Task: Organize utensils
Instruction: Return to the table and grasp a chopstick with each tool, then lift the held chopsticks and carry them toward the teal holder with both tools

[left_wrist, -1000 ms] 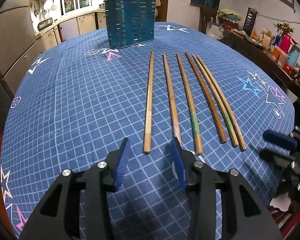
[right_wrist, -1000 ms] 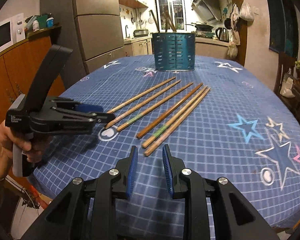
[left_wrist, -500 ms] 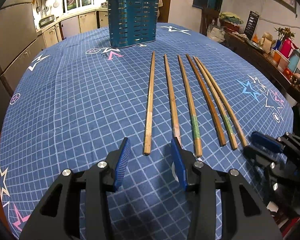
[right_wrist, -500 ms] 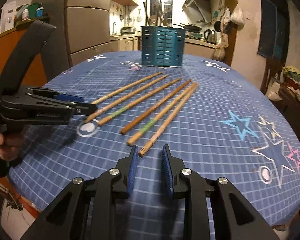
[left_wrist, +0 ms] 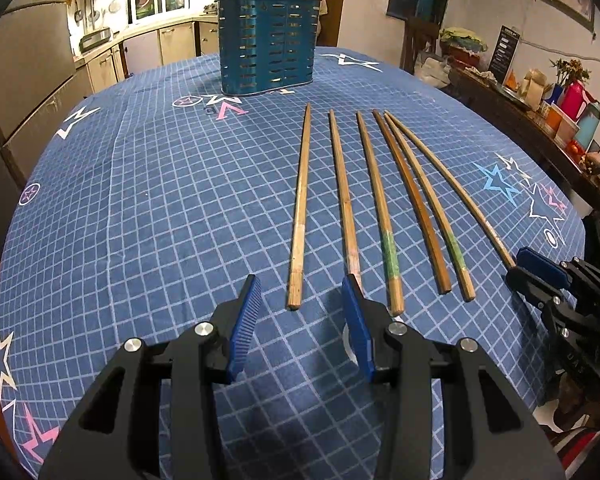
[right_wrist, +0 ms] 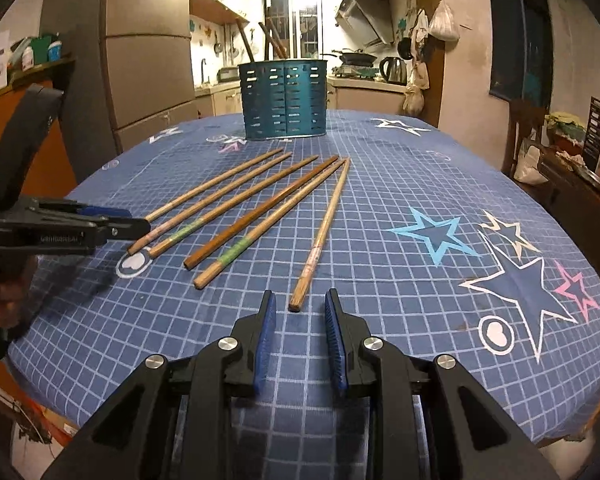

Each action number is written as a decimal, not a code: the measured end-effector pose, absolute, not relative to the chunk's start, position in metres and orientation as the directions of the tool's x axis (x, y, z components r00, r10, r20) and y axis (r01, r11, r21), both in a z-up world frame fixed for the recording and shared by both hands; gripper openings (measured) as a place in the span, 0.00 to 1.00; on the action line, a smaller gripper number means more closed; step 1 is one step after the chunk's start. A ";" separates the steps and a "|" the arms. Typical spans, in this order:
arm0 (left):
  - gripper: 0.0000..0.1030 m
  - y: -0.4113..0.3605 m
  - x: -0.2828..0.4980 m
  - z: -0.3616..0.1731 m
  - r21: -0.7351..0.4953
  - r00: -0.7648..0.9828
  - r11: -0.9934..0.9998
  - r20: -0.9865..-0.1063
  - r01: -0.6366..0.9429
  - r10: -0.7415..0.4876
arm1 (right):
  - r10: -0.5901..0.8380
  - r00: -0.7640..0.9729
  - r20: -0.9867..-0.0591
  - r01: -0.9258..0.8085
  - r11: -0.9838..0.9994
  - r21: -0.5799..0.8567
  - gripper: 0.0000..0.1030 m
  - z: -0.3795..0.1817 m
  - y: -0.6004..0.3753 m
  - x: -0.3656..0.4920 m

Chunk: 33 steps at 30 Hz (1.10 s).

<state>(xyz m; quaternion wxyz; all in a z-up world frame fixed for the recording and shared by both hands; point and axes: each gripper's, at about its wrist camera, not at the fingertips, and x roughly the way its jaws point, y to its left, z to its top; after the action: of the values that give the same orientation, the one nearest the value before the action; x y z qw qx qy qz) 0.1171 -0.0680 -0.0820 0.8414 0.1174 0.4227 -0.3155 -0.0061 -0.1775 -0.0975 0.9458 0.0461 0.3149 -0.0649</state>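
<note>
Chopsticks (left_wrist: 300, 208), six of them, lie fanned on the blue grid tablecloth (left_wrist: 140, 200) in front of the slotted blue holder (left_wrist: 266, 44). Left gripper (left_wrist: 300, 312) hangs with jaws apart and empty just short of their near ends; right gripper (right_wrist: 298, 320) likewise straddles nothing, just short of the rightmost stick's (right_wrist: 320, 236) end. Only the right wrist view shows a hand (right_wrist: 0, 300) gripping the other tool's handle. Handles poking from the holder are cut off above. Kitchen cabinets stand behind the holder.
</note>
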 end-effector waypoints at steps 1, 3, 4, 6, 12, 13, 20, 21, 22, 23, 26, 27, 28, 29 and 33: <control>0.39 -0.068 0.117 -0.082 -0.063 0.447 0.774 -0.786 0.630 -0.428 | -0.101 0.797 -0.595 0.155 0.987 0.039 0.26 -0.098 -0.177 -0.006; 0.39 -0.069 0.116 -0.082 -0.062 0.447 0.772 -0.785 0.632 -0.429 | -0.117 0.798 -0.590 0.168 0.985 0.031 0.26 -0.099 -0.174 -0.008; 0.39 -0.068 0.116 -0.082 -0.068 0.444 0.771 -0.784 0.633 -0.434 | -0.120 0.800 -0.588 0.171 0.985 0.031 0.26 -0.099 -0.174 -0.008; 0.38 -0.067 0.116 -0.083 -0.082 0.440 0.772 -0.781 0.631 -0.443 | -0.119 0.808 -0.577 0.176 0.983 0.045 0.22 -0.100 -0.176 -0.010; 0.06 -0.058 0.117 -0.084 -0.105 0.441 0.780 -0.775 0.617 -0.453 | -0.105 0.814 -0.571 0.179 0.981 0.075 0.07 -0.101 -0.186 -0.015; 0.05 -0.058 0.115 -0.084 -0.102 0.443 0.779 -0.773 0.619 -0.454 | -0.102 0.814 -0.571 0.176 0.982 0.075 0.07 -0.101 -0.187 -0.015; 0.05 -0.052 0.103 -0.076 -0.063 0.509 0.808 -0.748 0.586 -0.427 | -0.107 0.842 -0.529 0.167 0.984 0.067 0.07 -0.082 -0.195 -0.026; 0.05 -0.048 0.100 -0.068 -0.048 0.539 0.820 -0.731 0.570 -0.418 | -0.119 0.851 -0.511 0.168 0.984 0.052 0.07 -0.075 -0.196 -0.029; 0.05 -0.045 0.098 -0.060 -0.048 0.559 0.828 -0.716 0.559 -0.419 | -0.131 0.860 -0.494 0.169 0.985 0.033 0.07 -0.069 -0.197 -0.032; 0.05 -0.041 0.097 -0.052 -0.051 0.573 0.832 -0.702 0.552 -0.423 | -0.140 0.868 -0.476 0.167 0.986 0.015 0.07 -0.063 -0.199 -0.034; 0.05 -0.029 0.092 -0.018 -0.050 0.637 0.846 -0.635 0.531 -0.437 | -0.151 0.897 -0.416 0.149 0.988 -0.037 0.07 -0.039 -0.203 -0.036; 0.05 -0.026 0.090 -0.005 -0.048 0.657 0.848 -0.610 0.527 -0.443 | -0.153 0.910 -0.386 0.139 0.988 -0.063 0.06 -0.028 -0.205 -0.036; 0.05 -0.024 0.089 0.003 -0.047 0.667 0.848 -0.596 0.527 -0.448 | -0.153 0.918 -0.366 0.134 0.988 -0.076 0.01 -0.019 -0.208 -0.035; 0.05 -0.021 0.089 0.013 -0.047 0.678 0.848 -0.578 0.527 -0.454 | -0.158 0.926 -0.342 0.133 0.987 -0.094 0.01 -0.009 -0.211 -0.034; 0.05 -0.021 0.090 0.049 -0.043 0.717 0.850 -0.516 0.524 -0.469 | -0.155 0.948 -0.278 0.123 0.984 -0.129 0.01 0.021 -0.222 -0.023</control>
<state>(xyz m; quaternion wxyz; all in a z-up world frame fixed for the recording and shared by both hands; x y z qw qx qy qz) 0.0901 -0.0207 0.0485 0.9251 0.0530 0.2634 -0.2684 -0.0230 -0.2216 0.0208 0.9854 -0.0553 0.1449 -0.0704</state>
